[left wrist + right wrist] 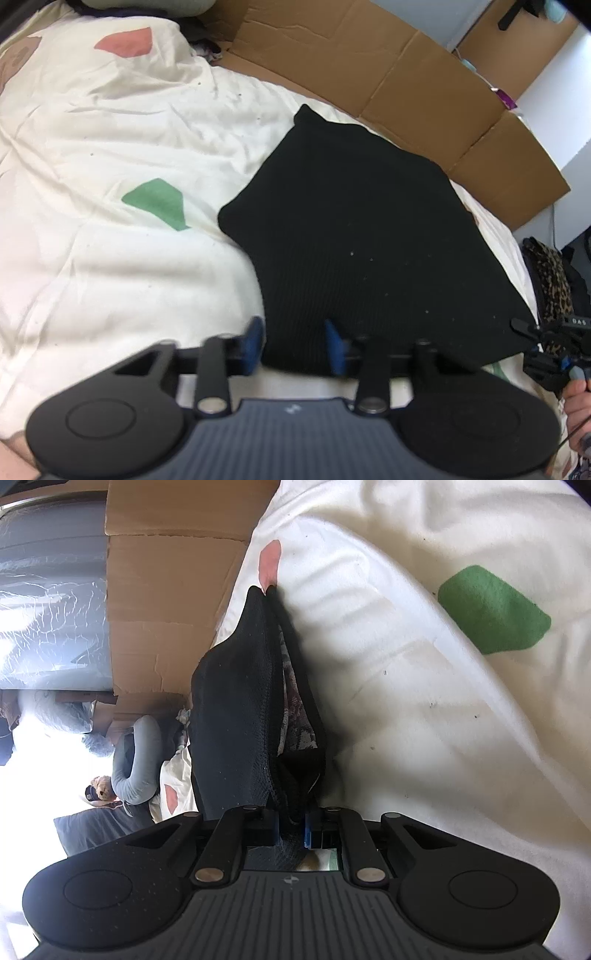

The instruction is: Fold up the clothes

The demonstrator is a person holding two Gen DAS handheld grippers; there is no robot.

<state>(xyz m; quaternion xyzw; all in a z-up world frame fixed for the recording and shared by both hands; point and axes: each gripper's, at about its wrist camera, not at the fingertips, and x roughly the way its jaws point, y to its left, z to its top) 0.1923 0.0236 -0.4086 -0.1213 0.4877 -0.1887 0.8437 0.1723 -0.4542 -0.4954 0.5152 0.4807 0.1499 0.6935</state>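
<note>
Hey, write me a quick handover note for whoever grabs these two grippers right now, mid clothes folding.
Right gripper: shut on the near edge of the black garment, with fabric bunched between its pads.
Left gripper: jaws apart at the garment's near edge, its blue fingers over the cloth; no grip visible.
Garment: lies on the white bedspread, beside the flattened cardboard, already in a compact folded shape.
Left to do: whether another fold is needed cannot be told from here; probably finish or smooth this piece, then release.
</note>
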